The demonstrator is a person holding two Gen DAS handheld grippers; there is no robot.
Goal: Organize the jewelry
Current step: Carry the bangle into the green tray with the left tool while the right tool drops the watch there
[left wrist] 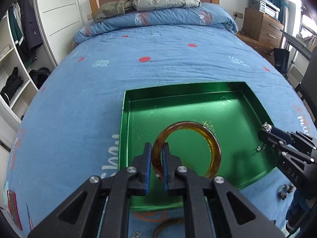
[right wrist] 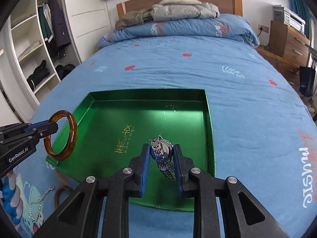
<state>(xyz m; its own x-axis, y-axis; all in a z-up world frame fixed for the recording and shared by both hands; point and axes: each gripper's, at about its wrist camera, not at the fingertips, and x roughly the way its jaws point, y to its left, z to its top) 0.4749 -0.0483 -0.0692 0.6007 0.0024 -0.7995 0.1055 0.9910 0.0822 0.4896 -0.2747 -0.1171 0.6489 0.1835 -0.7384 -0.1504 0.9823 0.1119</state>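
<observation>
A shallow green tray (left wrist: 255, 97) (right wrist: 209, 119) lies on the blue bedspread. My left gripper (left wrist: 157, 152) (right wrist: 52, 126) is shut on an amber bangle (left wrist: 213, 140) (right wrist: 72, 127) and holds it above the tray's near left part. My right gripper (right wrist: 161, 154) (left wrist: 263, 133) is shut on a silver metal wristwatch (right wrist: 163, 152) (left wrist: 266, 127), held above the tray's near right part, its band hanging down.
On the bedspread in front of the tray lie a second brown bangle (right wrist: 59, 195) (left wrist: 168, 225), a silver chain (right wrist: 39, 202) and a beaded piece (left wrist: 285, 190). A folded quilt (left wrist: 158, 19) and jackets (left wrist: 164, 1) lie at the headboard. Wardrobe left, wooden drawers (left wrist: 263, 25) right.
</observation>
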